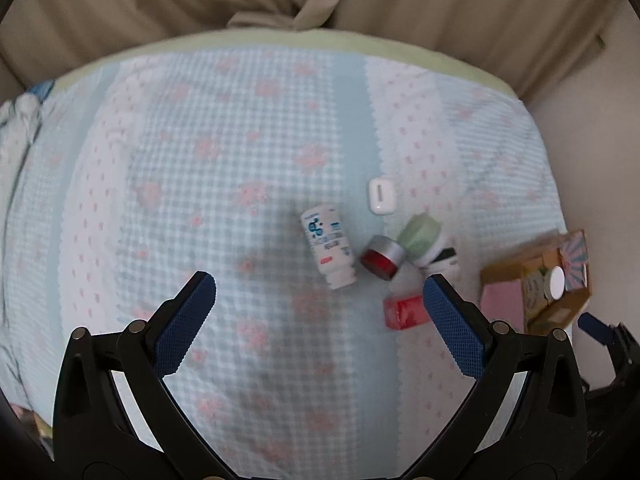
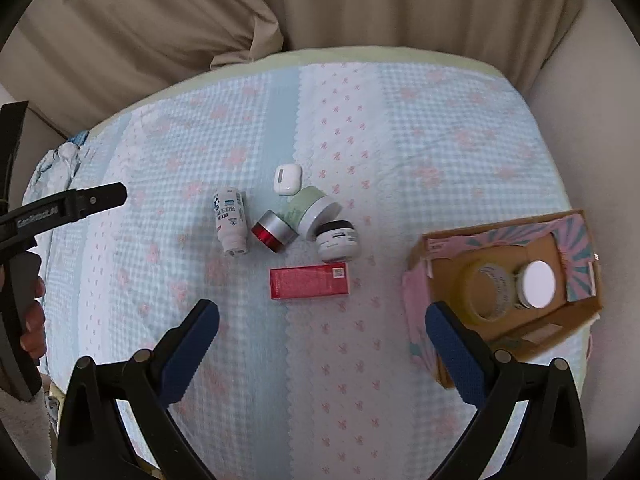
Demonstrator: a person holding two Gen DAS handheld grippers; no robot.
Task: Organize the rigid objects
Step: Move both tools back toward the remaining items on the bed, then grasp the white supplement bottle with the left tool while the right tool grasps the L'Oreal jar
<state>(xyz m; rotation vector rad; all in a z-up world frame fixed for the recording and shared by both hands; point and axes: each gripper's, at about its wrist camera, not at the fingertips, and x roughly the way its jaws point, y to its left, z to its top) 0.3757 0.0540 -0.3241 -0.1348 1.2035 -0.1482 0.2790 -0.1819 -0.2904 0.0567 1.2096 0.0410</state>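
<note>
Left gripper [image 1: 320,292]: jaws spread, nothing held.
Right gripper [image 2: 322,320]: jaws spread, nothing held.
Red box [image 2: 309,282]: laid left of the cardboard box [image 2: 576,312].
Jars [image 2: 276,236]: clustered just beyond the red box.

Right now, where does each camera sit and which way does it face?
Left wrist: on the open left gripper, looking down onto the bedspread at the white bottle; its own two fingers show.
Right wrist: on the open right gripper, facing down over the red box and cardboard box; its fingers show, and the person's hand.
Shared: both see the bottle, red box, earbud case and cardboard box.
</note>
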